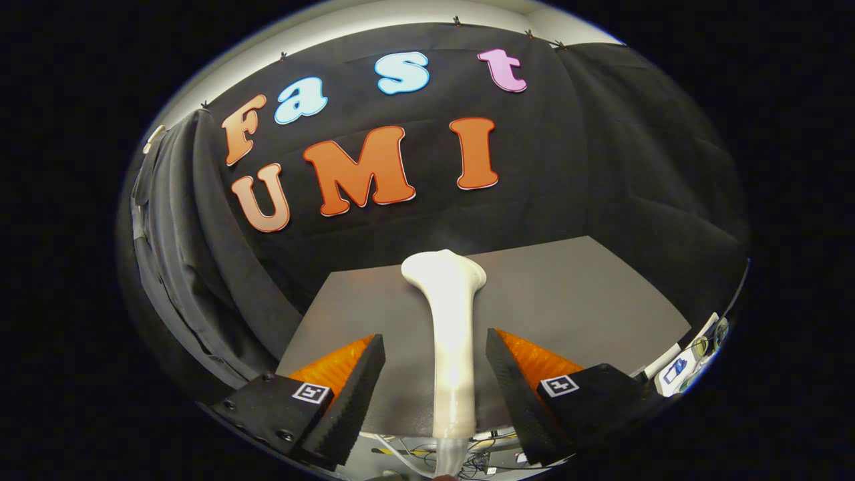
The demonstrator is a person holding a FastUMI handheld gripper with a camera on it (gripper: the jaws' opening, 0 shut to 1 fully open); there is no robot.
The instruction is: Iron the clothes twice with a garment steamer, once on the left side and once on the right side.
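A: Where is the steamer (pixel 449 314)?

B: Upright between the fingers of the hand-held gripper (pixel 435 381), its flared head above the desk (pixel 588 294), its hose trailing down below; the jaws stand apart, with a gap on each side of the handle, so nothing is clamped.

A: And the clothes?

B: At the left a dark garment (pixel 180 247) seems to hang against the booth wall; I cannot be sure.

A: How to do this step well?

B: I judge the grip comes first; close squarely on the handle's mid-length, keeping the head level; then carry it toward the cloth without tugging the hose.
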